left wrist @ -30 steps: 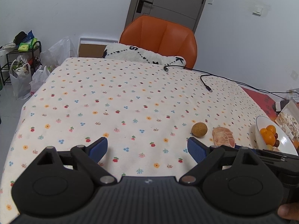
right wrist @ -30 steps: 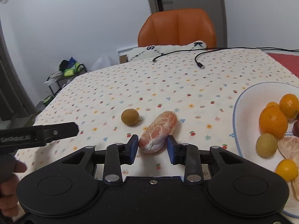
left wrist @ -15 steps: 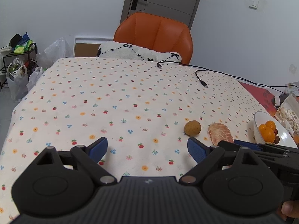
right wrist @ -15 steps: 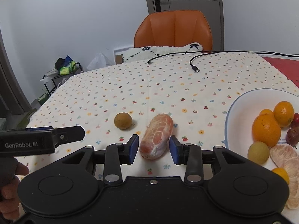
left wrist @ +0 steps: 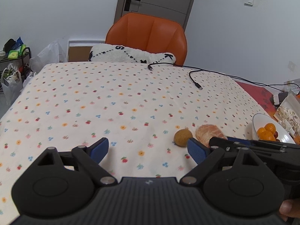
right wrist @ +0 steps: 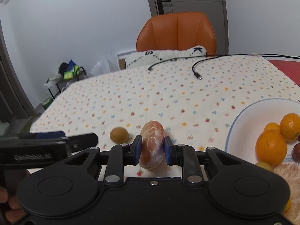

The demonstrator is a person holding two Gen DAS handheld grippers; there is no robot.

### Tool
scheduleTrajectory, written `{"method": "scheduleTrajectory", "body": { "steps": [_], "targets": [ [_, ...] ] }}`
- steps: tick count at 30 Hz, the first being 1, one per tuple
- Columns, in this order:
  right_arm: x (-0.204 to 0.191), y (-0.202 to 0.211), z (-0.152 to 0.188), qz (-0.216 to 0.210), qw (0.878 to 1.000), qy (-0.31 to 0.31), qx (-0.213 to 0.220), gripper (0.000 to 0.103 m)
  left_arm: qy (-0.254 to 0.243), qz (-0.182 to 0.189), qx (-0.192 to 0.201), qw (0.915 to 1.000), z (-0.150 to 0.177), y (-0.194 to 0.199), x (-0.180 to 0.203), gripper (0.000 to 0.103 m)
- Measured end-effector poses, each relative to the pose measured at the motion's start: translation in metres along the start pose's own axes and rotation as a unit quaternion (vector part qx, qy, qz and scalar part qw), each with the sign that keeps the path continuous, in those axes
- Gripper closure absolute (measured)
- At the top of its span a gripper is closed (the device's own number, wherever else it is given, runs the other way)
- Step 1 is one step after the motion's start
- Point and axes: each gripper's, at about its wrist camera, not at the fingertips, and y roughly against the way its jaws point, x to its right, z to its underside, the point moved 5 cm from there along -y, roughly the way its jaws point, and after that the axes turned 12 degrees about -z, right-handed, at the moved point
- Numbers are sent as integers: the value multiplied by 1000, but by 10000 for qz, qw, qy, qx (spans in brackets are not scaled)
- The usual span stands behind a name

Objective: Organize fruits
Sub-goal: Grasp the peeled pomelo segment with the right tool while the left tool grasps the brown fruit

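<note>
My right gripper (right wrist: 152,148) is closed on the peeled pomelo segment (right wrist: 152,144), both blue pads against its flanks. The segment's long axis runs straight ahead along my fingers, not across them, with its far end poking out past the tips. I cannot tell whether it is clear of the tablecloth (right wrist: 168,93).

The white bowl (right wrist: 241,120) lies to the right of that gripper and close; judging by that, the coming move is a short carry rightward over the rim.

My left gripper (left wrist: 148,149) is spread wide and holds nothing. It sits left of the fruit, so the right arm is nearer the bowl.

Count outside the bowl: one pomelo segment, one small brown round fruit (right wrist: 119,135) just ahead-left of the right gripper.

In the bowl I count three oranges (right wrist: 271,146), one dark fruit at the frame edge, more partly hidden behind the gripper body.
</note>
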Motion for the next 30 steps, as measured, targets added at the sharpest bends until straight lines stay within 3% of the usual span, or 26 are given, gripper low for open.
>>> {"method": "scheduleTrajectory", "body": {
  "steps": [4,14,16,17,18,19,30],
  "targets": [
    [2,6,-8,-109,9999,-4,122,80,-43,78,17,10000,-3,-5,10,17],
    [17,21,-15,-163,9993,-162,295,80,-124,236,-56,9996,-1,-22,36,42],
    [20,27,-16,-158,9991,-183,337,80,-199,213,-25,9996,-1,-25,42,50],
    [21,29,-16,-157,9991,-182,354,80,-258,148,-1,9996,-2,-25,44,59],
    [22,32,-16,-160,9990,-178,373,80,-259,141,-9,9996,-2,-26,45,75],
    [23,34,-16,-158,9989,-185,395,80,-197,219,-73,9995,-3,-26,45,78],
    [38,60,-16,-114,9977,-310,595,81,-147,286,132,9994,-13,1,60,78]
  ]
}}
